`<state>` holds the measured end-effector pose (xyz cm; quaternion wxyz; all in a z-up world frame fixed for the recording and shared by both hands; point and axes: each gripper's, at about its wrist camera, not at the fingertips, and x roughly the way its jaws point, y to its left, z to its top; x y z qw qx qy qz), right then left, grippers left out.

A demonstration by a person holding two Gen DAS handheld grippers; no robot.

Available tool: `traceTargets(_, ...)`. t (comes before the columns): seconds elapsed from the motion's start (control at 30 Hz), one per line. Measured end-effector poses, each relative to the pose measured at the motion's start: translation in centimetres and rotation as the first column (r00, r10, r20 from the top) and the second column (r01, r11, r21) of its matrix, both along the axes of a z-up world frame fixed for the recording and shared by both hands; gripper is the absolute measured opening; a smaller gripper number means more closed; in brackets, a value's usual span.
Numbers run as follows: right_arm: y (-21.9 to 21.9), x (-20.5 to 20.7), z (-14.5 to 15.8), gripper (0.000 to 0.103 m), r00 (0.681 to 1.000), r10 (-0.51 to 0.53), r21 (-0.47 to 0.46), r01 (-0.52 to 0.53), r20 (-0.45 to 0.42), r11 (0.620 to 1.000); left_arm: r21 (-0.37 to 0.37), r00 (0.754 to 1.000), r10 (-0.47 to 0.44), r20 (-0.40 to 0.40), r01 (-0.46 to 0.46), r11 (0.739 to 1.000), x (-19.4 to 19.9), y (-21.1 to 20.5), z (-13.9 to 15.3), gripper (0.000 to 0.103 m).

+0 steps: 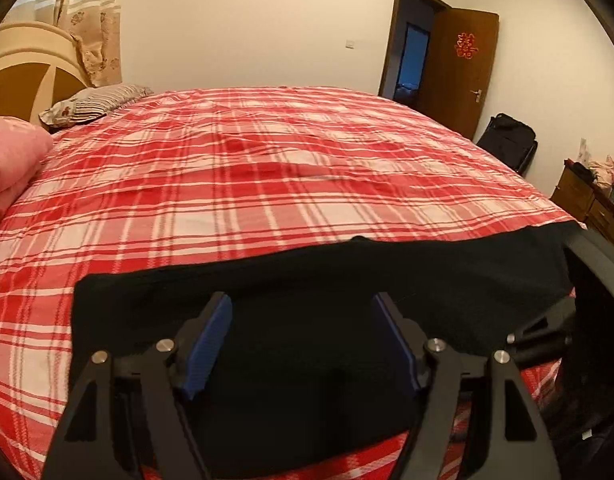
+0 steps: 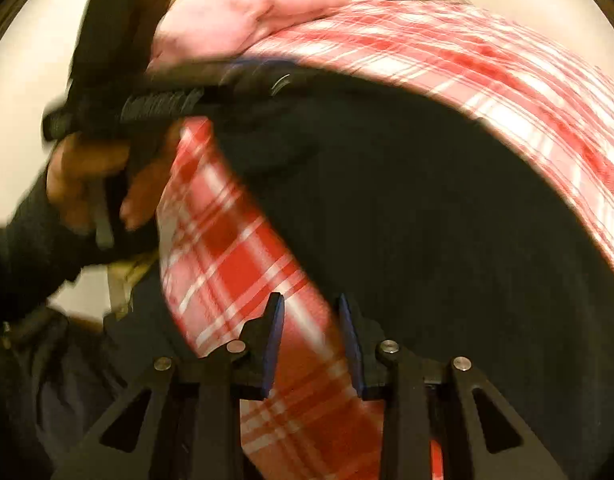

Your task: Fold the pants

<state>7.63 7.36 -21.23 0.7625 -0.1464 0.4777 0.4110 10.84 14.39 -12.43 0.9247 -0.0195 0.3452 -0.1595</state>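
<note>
Black pants [image 1: 307, 272] lie flat on the red plaid bed sheet [image 1: 243, 184], near the bed's front edge. My left gripper [image 1: 303, 304] hovers over the pants, open, its blue pads wide apart with only black cloth seen beneath them. In the blurred right wrist view the pants [image 2: 447, 220] fill the right side. My right gripper [image 2: 310, 300] is open with a narrower gap, at the pants' edge, and only plaid sheet [image 2: 243, 256] shows between its fingers. A hand [image 2: 87, 172] in a dark sleeve holds the left gripper [image 2: 227, 88] at the pants' far corner.
A pink quilt [image 1: 11, 160] and a striped pillow [image 1: 95, 102] lie by the headboard [image 1: 27, 68] at the left. An open brown door [image 1: 459, 68], a black bag [image 1: 507, 140] and a wooden dresser [image 1: 587, 200] stand beyond the bed's right side.
</note>
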Motion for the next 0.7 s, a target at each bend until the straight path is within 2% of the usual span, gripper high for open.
traceTargets(0.07, 0.2, -0.2, -0.1, 0.030, 0.999, 0.038, -0.006, -0.038, -0.036, 0.999, 0.006, 1.000, -0.009, 0.001, 0.009, 1.000, -0.2, -0.5, -0.1, 0.075)
traceTargets(0.17, -1.1, 0.8, 1.6, 0.030, 1.000, -0.002, 0.011, 0.002, 0.030, 1.000, 0.025, 0.999, -0.034, 0.006, 0.033, 0.999, -0.5, -1.5, -0.3, 0.075)
traceTargets(0.27, -3.7, 4.1, 4.5, 0.030, 0.990, -0.120, 0.082, 0.114, 0.068, 0.990, 0.028, 0.998, -0.060, 0.007, 0.060, 0.998, -0.7, -2.7, -0.5, 0.075)
traceTargets(0.4, -6.7, 9.6, 7.3, 0.030, 0.954, -0.295, 0.171, 0.281, 0.060, 0.944, 0.017, 0.992, -0.120, -0.033, 0.120, 0.993, -0.9, -4.8, -1.7, 0.075)
traceTargets(0.53, -7.1, 14.1, 6.9, 0.030, 0.924, -0.383, 0.208, 0.379, -0.024, 0.902, 0.050, 0.968, -0.222, -0.118, 0.230, 0.972, -2.0, -7.3, -4.0, 0.076)
traceTargets(0.6, -6.4, 16.1, 5.6, 0.030, 0.917, -0.384, 0.222, 0.398, -0.105, 0.890, 0.139, 0.966, -0.241, -0.095, 0.253, 0.957, -3.2, -8.5, -4.4, 0.084)
traceTargets(0.63, -6.3, 16.9, 5.1, 0.030, 0.916, -0.377, 0.222, 0.398, -0.135, 0.890, 0.159, 0.962, -0.257, -0.096, 0.270, 0.950, -3.6, -8.8, -4.5, 0.086)
traceTargets(0.7, -5.0, 18.1, 3.7, 0.030, 0.912, -0.371, 0.189, 0.401, -0.173, 0.896, 0.148, 0.958, -0.266, -0.103, 0.279, 0.949, -3.8, -8.7, -4.5, 0.089)
